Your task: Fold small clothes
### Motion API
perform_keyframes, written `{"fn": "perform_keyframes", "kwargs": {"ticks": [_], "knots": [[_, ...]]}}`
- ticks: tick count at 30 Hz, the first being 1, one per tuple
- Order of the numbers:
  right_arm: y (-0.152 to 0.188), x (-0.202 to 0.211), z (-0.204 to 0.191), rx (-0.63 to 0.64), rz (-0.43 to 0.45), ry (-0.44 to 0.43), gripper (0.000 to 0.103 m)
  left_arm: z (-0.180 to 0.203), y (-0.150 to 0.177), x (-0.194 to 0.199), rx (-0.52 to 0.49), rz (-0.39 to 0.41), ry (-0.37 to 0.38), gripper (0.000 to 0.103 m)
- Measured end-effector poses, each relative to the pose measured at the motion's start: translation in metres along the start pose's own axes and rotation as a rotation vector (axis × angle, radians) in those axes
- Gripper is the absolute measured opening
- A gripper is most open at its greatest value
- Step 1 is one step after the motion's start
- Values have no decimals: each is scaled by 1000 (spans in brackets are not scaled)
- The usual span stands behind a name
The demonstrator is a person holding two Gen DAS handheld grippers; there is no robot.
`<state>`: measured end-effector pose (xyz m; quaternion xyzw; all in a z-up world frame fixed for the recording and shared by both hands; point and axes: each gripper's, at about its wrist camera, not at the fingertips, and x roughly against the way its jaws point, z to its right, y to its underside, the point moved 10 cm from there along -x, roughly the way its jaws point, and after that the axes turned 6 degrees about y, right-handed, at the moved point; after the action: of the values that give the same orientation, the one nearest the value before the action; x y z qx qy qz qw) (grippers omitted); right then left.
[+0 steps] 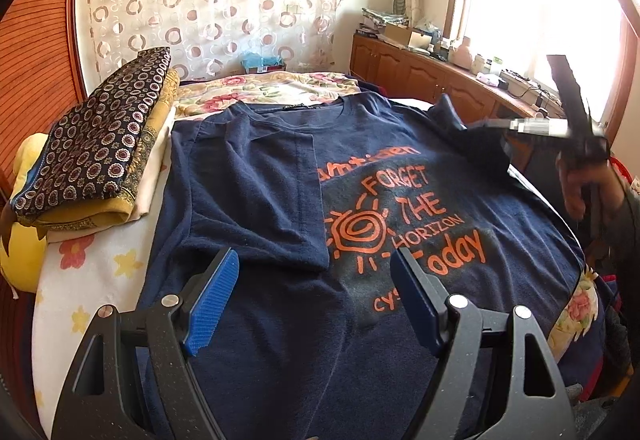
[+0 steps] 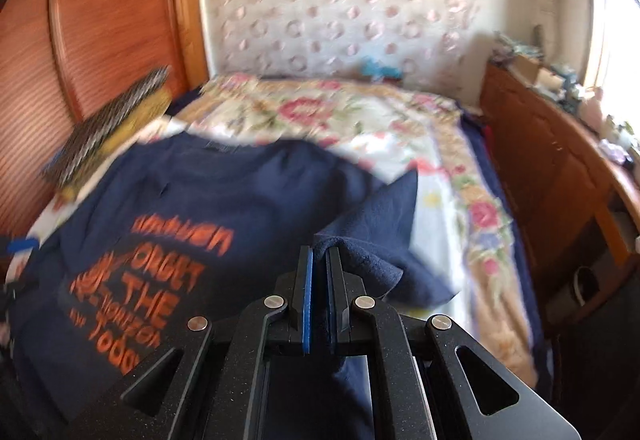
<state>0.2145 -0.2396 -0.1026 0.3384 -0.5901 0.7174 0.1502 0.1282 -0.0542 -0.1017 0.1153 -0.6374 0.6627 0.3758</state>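
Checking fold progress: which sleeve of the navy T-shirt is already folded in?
The sleeve on the stacked-cloth side lies flat over the navy cotton T-shirt, beside the orange print. The window-side sleeve is lifted, pinched in the right tool.

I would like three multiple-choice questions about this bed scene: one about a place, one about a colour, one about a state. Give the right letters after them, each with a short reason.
1. Where is the stack of folded cloths?
A. on the cabinet
B. beside the T-shirt, by the wooden wall
C. on the T-shirt's print

2. What colour is the print on the T-shirt?
A. orange
B. white
C. green

3. How is the right tool?
A. open above the bed
B. shut on nothing
C. shut on the T-shirt's sleeve

Answers:
1 B: the stack lies at the edge of the T-shirt, next to the wooden wall.
2 A: the print with its sun and words is orange on navy.
3 C: the right tool has navy sleeve cloth pinched between its pads, while the left tool stands open above the shirt.
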Motion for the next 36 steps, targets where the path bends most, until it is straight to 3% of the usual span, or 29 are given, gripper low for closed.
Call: {"fn": "perform_keyframes", "kwargs": {"ticks": [4, 10, 14, 16, 18, 23, 30, 34, 36], "knots": [[29, -21, -17, 26, -52, -24, 6, -7, -2, 4, 8, 18, -26, 79], [46, -20, -21, -4, -95, -34, 22, -19, -9, 12, 31, 58, -59, 79], [37, 12, -10, -25, -43, -37, 29, -27, -13, 18, 42, 82, -78, 79], [31, 21, -2, -33, -11, -17, 42, -30, -14, 20, 51, 93, -82, 79], [26, 22, 8, -66, 15, 13, 48, -33, -15, 22, 59, 101, -83, 79], [13, -10, 52, -164, 0, 125, 48, -37, -14, 21, 64, 96, -93, 79], [23, -86, 65, -278, -167, 85, 48, -40, -9, 18, 68, 76, -96, 79], [17, -98, 63, -270, -187, 105, 48, -40, -7, 17, 73, 74, -89, 79], [15, -97, 58, -224, -201, 116, 37, -40, -6, 17, 72, 73, -87, 79]]}}
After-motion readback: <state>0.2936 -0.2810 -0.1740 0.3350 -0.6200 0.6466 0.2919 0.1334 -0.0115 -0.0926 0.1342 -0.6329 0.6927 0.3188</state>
